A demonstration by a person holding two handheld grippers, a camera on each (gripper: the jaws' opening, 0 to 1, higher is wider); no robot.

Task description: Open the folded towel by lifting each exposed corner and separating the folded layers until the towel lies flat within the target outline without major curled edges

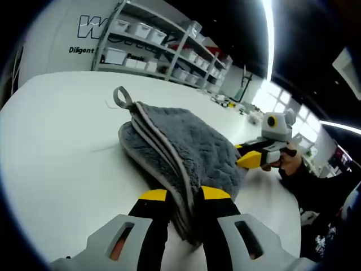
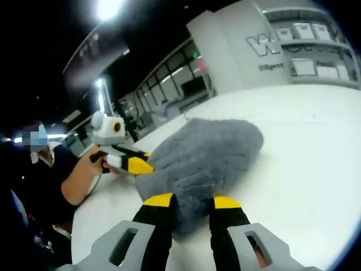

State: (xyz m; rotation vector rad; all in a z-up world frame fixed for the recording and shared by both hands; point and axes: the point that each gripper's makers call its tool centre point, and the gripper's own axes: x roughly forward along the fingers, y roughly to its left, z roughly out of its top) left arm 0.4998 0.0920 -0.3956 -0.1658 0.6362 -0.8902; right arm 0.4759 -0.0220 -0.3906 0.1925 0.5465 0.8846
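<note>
Both tongs, left [image 1: 184, 199] and right [image 2: 193, 203], grip the towel's [image 1: 186, 144] opposite corners.

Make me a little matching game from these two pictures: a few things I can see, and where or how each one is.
Things:
1. towel
2. hanging loop
3. shelves
4. left gripper

Descriptions:
A. lined with white bins, behind the table
B. grey, folded in layers on the white table
C. jaws on either side of the towel's near edge
D. sticking up from the towel's far corner

Pairs: 1-B, 2-D, 3-A, 4-C
</note>
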